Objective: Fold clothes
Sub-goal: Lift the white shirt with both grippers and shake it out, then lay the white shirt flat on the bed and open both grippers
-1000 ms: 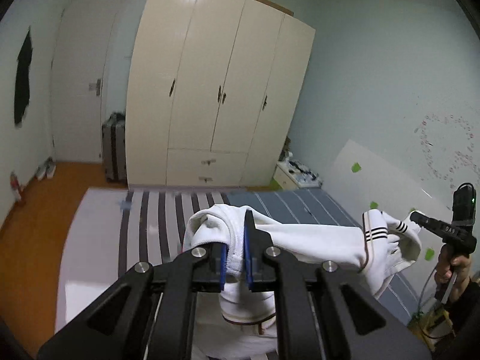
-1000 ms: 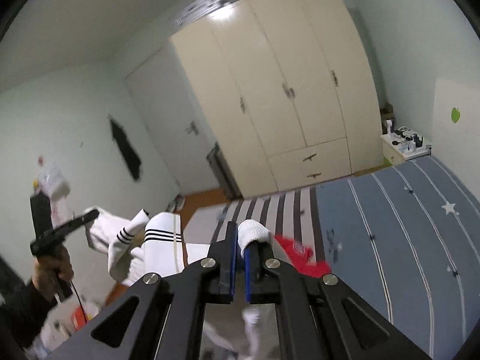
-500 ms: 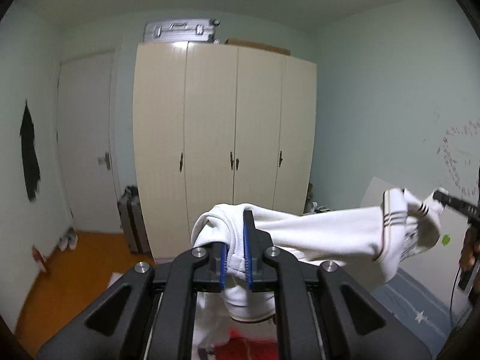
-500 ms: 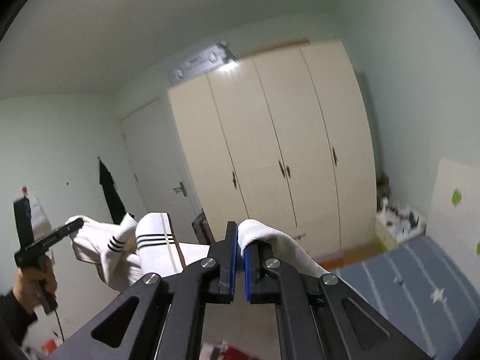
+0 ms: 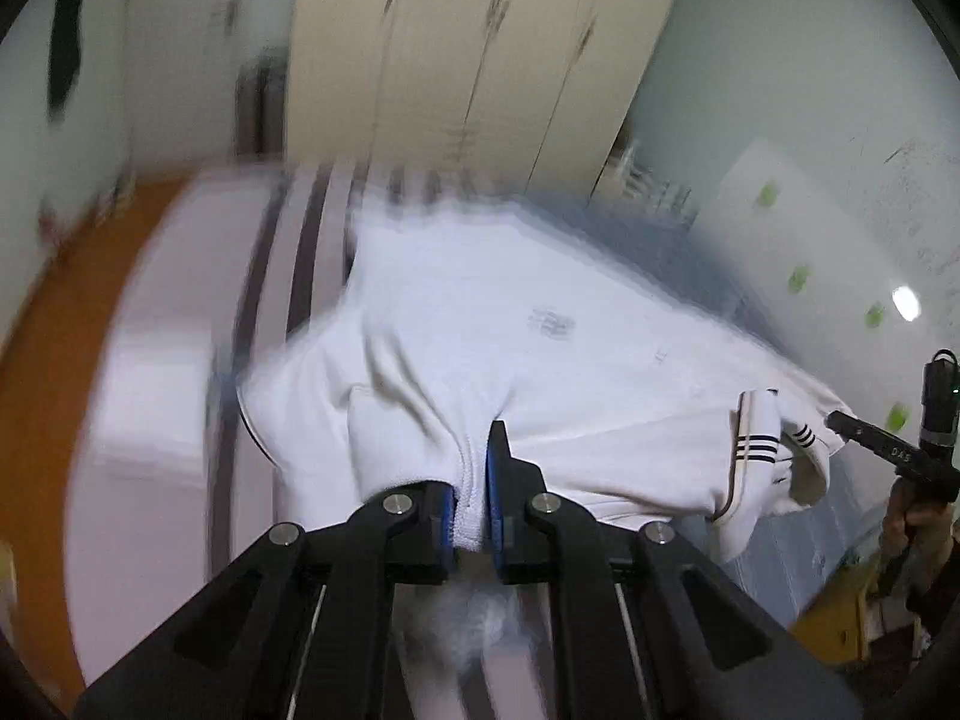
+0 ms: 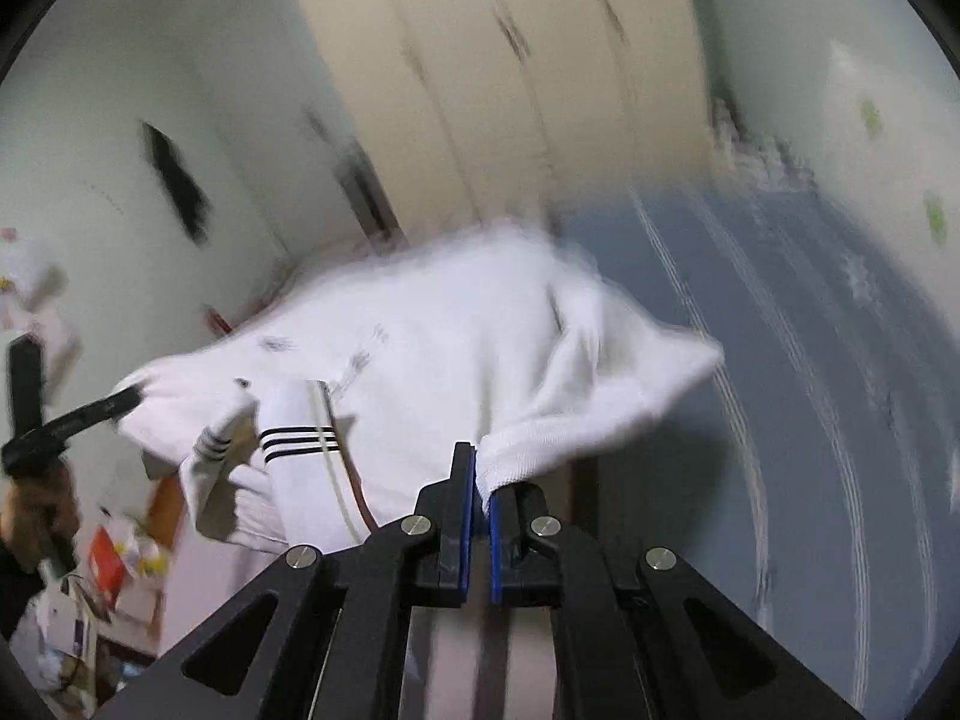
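Observation:
A white top [image 5: 510, 330] with black-striped cuffs [image 5: 757, 450] billows out flat over the bed [image 5: 156, 360], stretched between both grippers. My left gripper [image 5: 474, 474] is shut on its ribbed edge, and cloth covers the left fingertip. In the right wrist view my right gripper [image 6: 480, 477] is shut on another ribbed edge of the white top [image 6: 420, 348]. Each gripper also shows in the other's view, pinching the far end: the right gripper [image 5: 837, 419] and the left gripper [image 6: 133, 397]. Both views are motion-blurred.
The bed [image 6: 780, 390] is blue-grey on one side and striped white on the other. A cream wardrobe [image 5: 468, 60] stands behind it. Orange floor [image 5: 42, 372] runs along the left. A white board with green stickers [image 5: 798, 252] leans at the right. Clutter [image 6: 108, 570] lies beside the bed.
Both grippers have swung down from high in the room toward the bed. The white top, bunched and hanging before, now spreads wide over the mattress. Both grips stay shut.

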Demonstrator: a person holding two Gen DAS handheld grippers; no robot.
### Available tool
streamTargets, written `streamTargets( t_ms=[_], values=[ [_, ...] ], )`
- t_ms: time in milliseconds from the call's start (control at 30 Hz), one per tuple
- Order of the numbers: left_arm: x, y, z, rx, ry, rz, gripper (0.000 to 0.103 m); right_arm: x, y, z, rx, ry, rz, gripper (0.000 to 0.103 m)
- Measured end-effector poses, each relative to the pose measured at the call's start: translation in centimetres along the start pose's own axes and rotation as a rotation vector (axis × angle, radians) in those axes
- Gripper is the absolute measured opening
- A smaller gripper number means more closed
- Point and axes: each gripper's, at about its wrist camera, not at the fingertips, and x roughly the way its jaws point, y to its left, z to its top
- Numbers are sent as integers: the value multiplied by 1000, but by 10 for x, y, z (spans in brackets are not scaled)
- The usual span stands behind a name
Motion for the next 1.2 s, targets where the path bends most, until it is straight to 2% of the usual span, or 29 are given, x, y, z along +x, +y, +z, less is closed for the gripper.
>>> streamTargets(
  t_ms=[67,167,233,333,500,700,1067,1200],
  values=[
    [44,15,-68,-70,92,24,7,47,-22,-72,81,117,-35,4],
    [87,32,-142,-139,181,71,7,92,-33,-147,91,232,-90,3],
    [102,35,-174,-148,220,91,7,118,-39,-186,97,304,-110,3],
    [110,34,-207,-131,249,103,7,131,-45,-216,98,343,-126,3],
    [109,38,-241,-133,279,111,7,127,-50,-245,97,383,-129,4],
    [99,37,-254,-144,283,123,7,119,-51,-243,96,421,-113,3],
    [92,47,-305,-178,376,177,7,134,-67,-265,112,535,-108,4],
    [97,44,-306,-164,380,173,7,143,-71,-268,106,560,-103,5]
  ],
)
